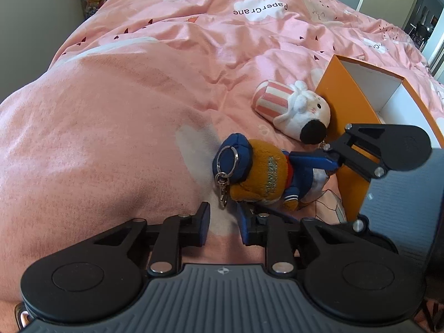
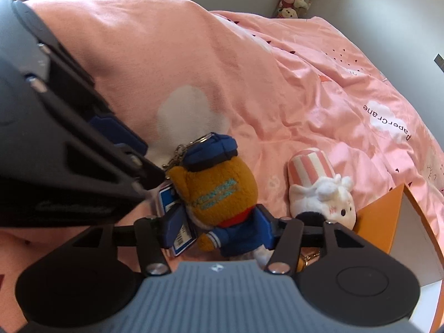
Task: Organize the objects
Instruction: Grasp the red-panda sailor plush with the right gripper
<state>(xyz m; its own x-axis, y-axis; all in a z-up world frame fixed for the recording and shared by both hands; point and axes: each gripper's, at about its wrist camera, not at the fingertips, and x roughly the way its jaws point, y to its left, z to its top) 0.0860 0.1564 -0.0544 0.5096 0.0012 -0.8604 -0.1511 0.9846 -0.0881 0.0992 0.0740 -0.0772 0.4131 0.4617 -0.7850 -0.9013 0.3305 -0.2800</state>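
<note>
1. The right tool (image 2: 219,229) was closed on the brown plush keychain (image 2: 216,194), its two blue pads pressed against the toy's blue-jacketed lower body from either side.
2. The left tool (image 1: 222,226) stood with its fingers spread apart, nothing between them, just in front of the plush keychain's (image 1: 260,177) head; its right finger lay beside the toy, and contact could not be told.
3. The plush keychain lay on the pink duvet (image 1: 138,116), blue cap and metal ring (image 1: 227,158) pointing away from the orange box (image 1: 347,105).
4. A white plush with a pink-striped cup (image 1: 291,108) lay on the duvet against the orange box's outer wall, just beyond the plush keychain.
5. The orange box stood open, its white inside showing, just beside the plush keychain's feet.
</note>
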